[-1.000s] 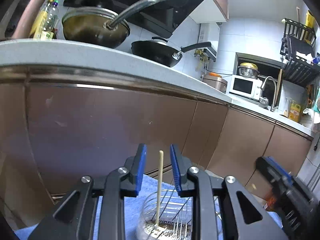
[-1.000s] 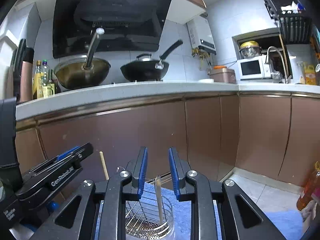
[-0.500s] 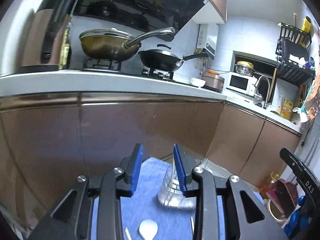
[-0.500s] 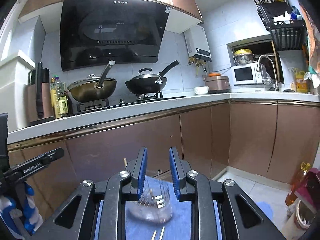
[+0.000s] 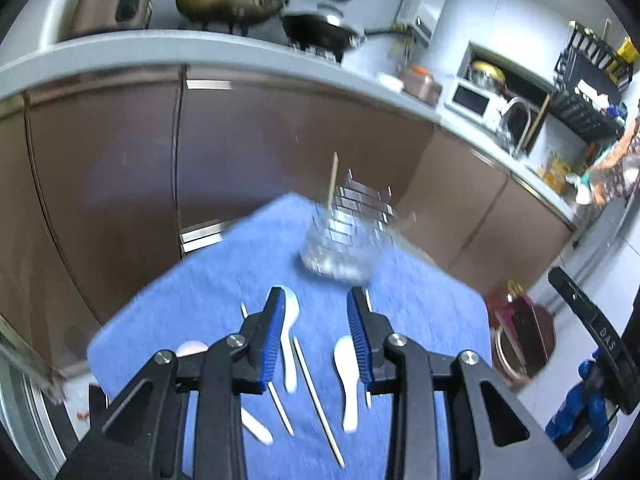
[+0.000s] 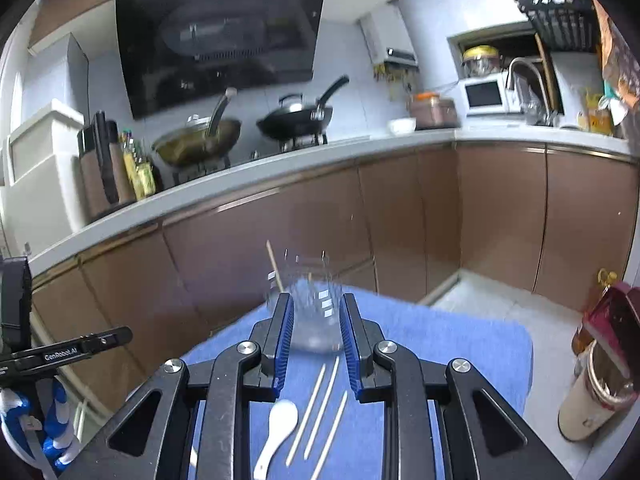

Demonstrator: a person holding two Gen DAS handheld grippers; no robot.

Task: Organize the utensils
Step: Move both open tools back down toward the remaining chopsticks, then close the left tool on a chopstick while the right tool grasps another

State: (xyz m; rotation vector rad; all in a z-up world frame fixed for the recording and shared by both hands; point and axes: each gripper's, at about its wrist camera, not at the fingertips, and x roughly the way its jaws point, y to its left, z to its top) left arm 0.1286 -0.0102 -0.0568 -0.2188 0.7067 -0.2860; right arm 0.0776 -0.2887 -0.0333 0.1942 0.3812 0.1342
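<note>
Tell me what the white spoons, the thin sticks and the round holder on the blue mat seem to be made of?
The white spoons look glossy and opaque, so probably ceramic or hard plastic. The thin sticks are pale tan and matte, likely bamboo or wood chopsticks. The round holder is see-through with bright glints, seemingly clear plastic or glass around metal wire; blur leaves that open. The blue mat looks like soft cloth.

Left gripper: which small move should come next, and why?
Probably lower the left gripper onto the chopstick lying between its open fingers. It holds nothing, spoons and chopsticks lie loose on the blue mat, and the wire holder has only one chopstick standing in it.
</note>
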